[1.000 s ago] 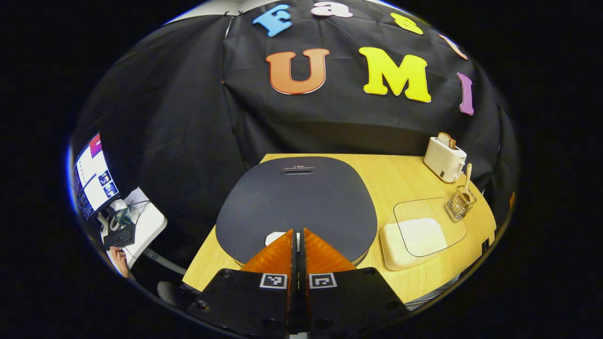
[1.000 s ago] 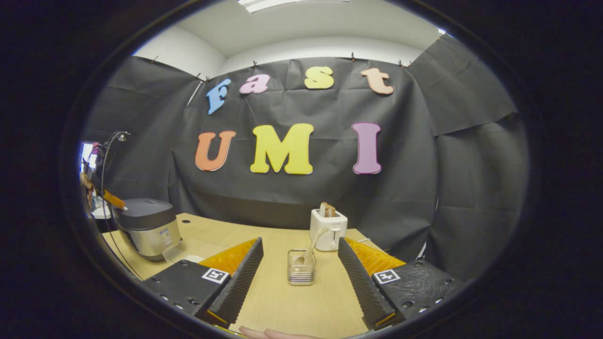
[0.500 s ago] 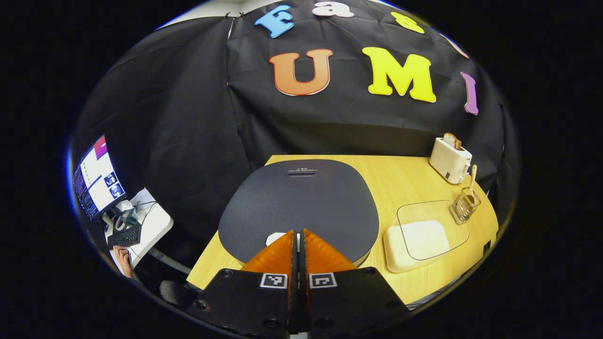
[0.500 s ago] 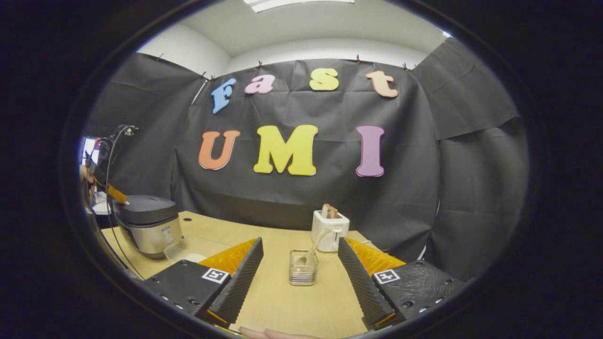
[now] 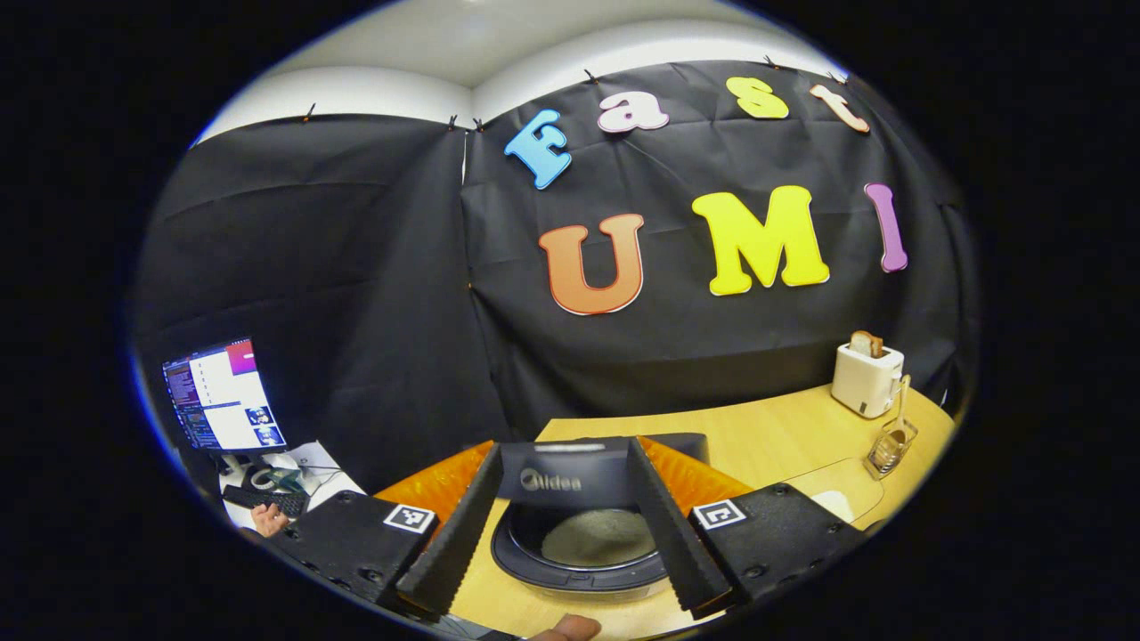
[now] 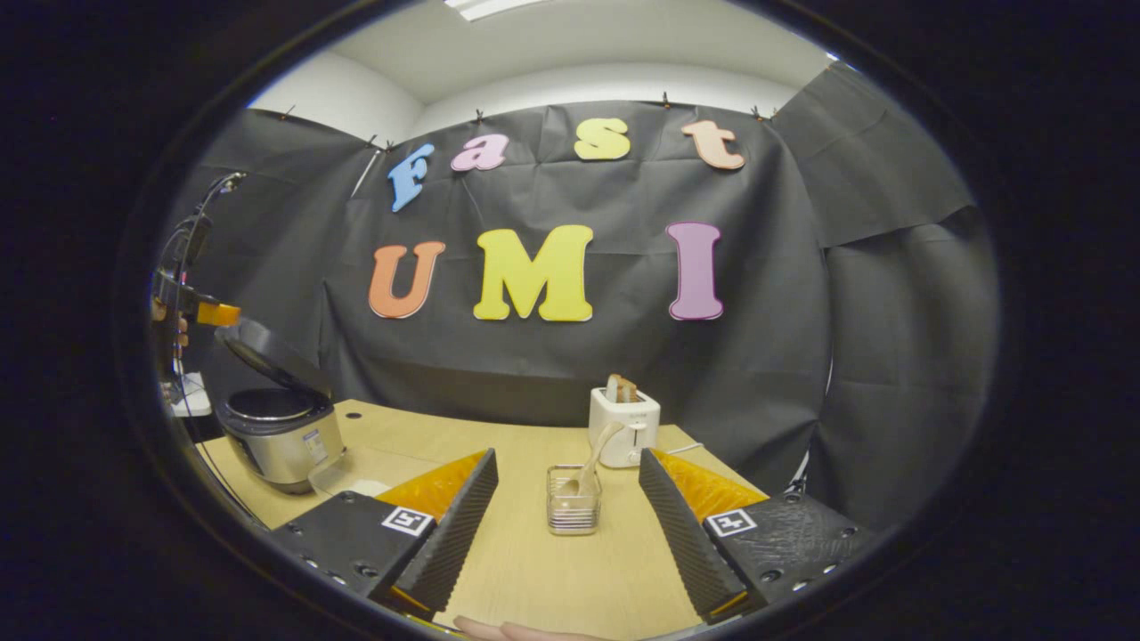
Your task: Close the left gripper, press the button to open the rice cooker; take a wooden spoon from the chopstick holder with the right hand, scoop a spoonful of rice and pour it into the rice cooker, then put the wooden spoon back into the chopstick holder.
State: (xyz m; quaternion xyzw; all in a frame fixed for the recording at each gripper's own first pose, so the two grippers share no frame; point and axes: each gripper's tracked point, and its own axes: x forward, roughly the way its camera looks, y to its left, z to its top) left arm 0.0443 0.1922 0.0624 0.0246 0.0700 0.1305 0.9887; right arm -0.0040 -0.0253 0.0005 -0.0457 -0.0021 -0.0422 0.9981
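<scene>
Black-walled booth, wooden table [image 6: 534, 570]: rice cooker [image 6: 280, 432] stands lid-up, both hand-held grippers gape empty, so the right hand-held gripper [image 6: 567, 512] must next grasp the wooden spoon [image 6: 590, 463] in the chopstick holder [image 6: 573, 512] directly ahead of it.

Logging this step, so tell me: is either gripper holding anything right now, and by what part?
Nothing. Both grippers, left and right, are open; the spoon sits in its holder.

Each gripper is built alike: the left gripper [image 5: 565, 543] and the right gripper [image 6: 567, 534] have two wedge-shaped fingers with ribbed inner faces, carried on black blocks. A small square black-and-white marker is fixed on each block, and round screw heads are set near the edges.
</scene>
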